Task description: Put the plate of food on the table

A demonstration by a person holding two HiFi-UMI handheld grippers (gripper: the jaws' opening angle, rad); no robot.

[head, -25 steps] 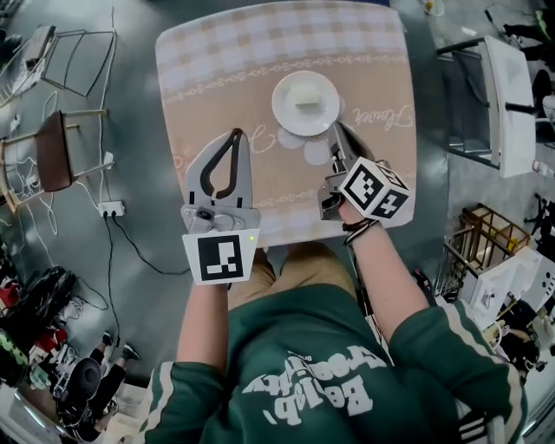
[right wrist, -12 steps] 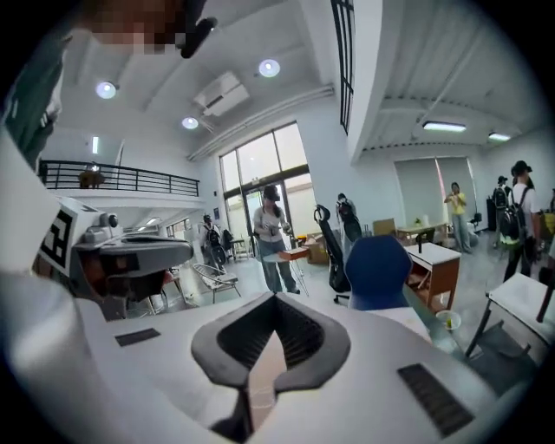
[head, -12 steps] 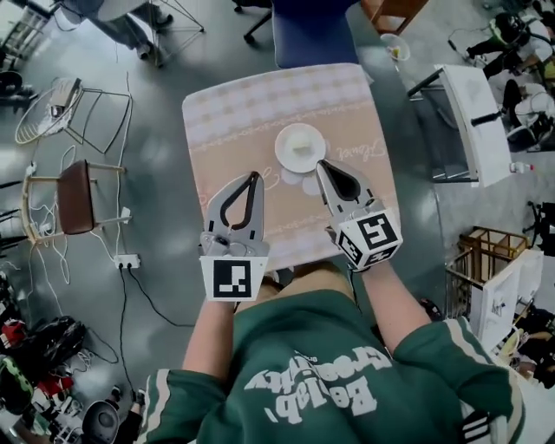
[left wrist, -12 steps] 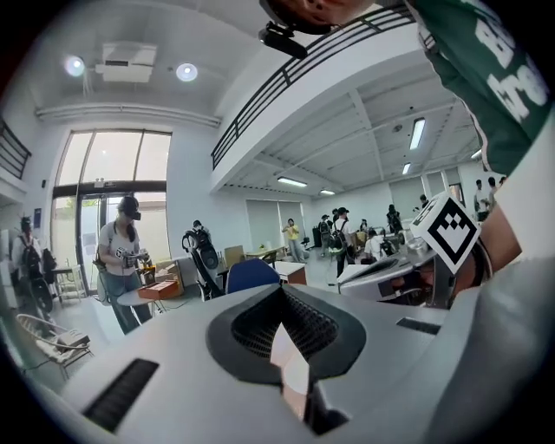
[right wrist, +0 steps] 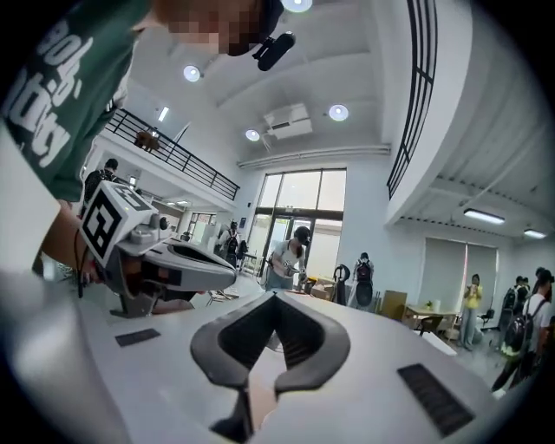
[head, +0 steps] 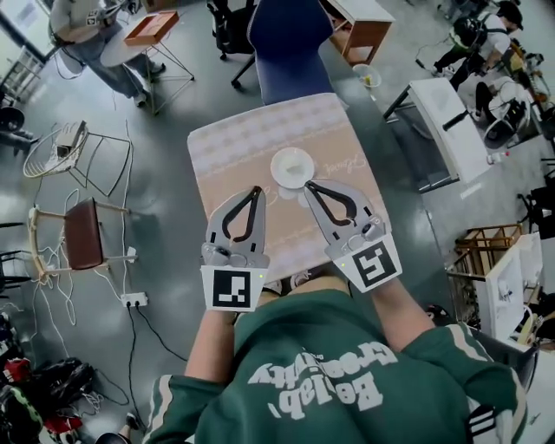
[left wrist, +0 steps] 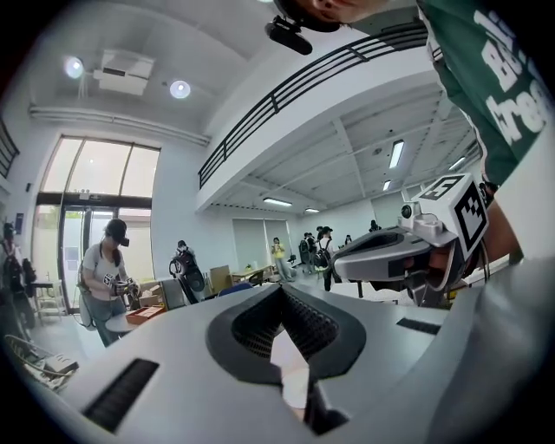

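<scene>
Since plate [head: 279, 171] is set on table [head: 227, 147], task is judged done; left gripper [head: 257, 190] & right gripper [head: 307, 186] are pressed together, empty.

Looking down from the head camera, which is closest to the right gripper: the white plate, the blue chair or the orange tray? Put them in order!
1. White plate: on the table, just ahead of the right gripper.
2. Blue chair: past the table's far edge.
3. Orange tray: far off, at the view's upper left.
</scene>
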